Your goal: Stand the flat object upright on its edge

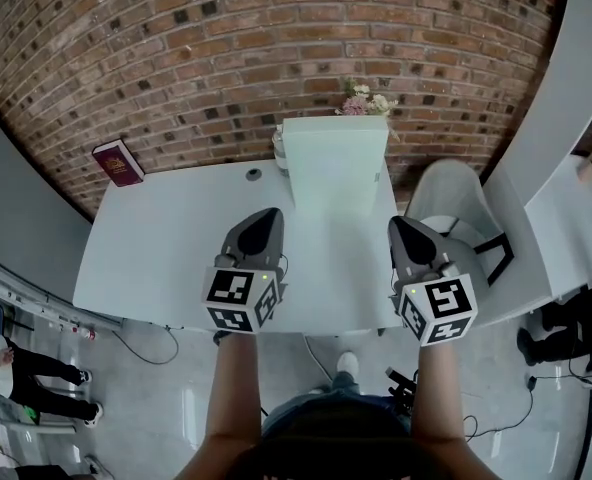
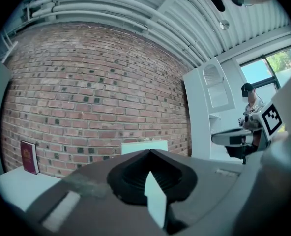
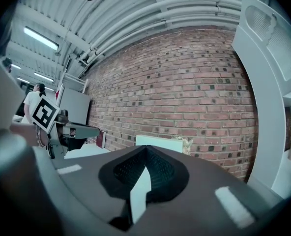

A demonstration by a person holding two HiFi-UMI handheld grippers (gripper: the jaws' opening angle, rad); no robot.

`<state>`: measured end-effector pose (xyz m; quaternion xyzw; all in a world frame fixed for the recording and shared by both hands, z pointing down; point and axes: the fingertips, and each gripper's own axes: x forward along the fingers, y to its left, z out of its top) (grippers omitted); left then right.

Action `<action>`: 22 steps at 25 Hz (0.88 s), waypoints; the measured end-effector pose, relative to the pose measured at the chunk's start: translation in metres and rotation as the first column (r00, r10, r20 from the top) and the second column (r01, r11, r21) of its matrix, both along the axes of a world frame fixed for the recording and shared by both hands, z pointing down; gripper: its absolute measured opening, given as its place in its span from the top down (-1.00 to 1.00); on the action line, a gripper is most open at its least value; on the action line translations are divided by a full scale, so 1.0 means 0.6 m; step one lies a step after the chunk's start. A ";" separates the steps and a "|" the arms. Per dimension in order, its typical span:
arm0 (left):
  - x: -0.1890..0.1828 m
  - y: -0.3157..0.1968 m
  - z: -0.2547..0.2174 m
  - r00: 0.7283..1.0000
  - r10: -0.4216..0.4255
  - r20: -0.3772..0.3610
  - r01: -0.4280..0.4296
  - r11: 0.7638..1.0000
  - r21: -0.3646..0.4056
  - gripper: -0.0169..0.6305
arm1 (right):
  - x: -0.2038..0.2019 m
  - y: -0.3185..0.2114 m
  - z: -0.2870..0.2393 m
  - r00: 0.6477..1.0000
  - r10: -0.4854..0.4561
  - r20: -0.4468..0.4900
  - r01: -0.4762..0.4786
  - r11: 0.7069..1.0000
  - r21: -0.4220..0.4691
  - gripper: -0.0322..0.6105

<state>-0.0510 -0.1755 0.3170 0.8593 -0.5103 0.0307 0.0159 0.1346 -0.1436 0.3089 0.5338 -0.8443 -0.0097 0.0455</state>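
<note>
White table [image 1: 166,238] with 1 maroon book [image 1: 119,162], 1 white box [image 1: 334,168]; left gripper [image 1: 268,214], right gripper [image 1: 400,224], both with fingers pressed together.

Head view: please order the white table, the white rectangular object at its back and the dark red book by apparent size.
1. white table
2. white rectangular object
3. dark red book, clearly smallest

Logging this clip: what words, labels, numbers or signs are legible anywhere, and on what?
No text can be read.
On the dark red hardcover book: a gold cover mark, too small to read.
On the black-and-white marker cubes, left and right: coded square patterns only, no letters or numbers.
</note>
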 end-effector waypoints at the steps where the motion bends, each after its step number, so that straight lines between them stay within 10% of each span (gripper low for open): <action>1: -0.002 0.007 -0.005 1.000 0.001 -0.005 -0.001 1.000 0.006 0.95 | -0.002 0.008 -0.007 1.000 0.002 -0.004 -0.001 1.000 0.010 0.90; 22: -0.019 0.087 -0.056 1.000 -0.016 -0.006 0.017 0.996 0.088 0.95 | -0.010 0.077 -0.058 0.998 0.064 -0.019 -0.062 0.994 0.090 0.90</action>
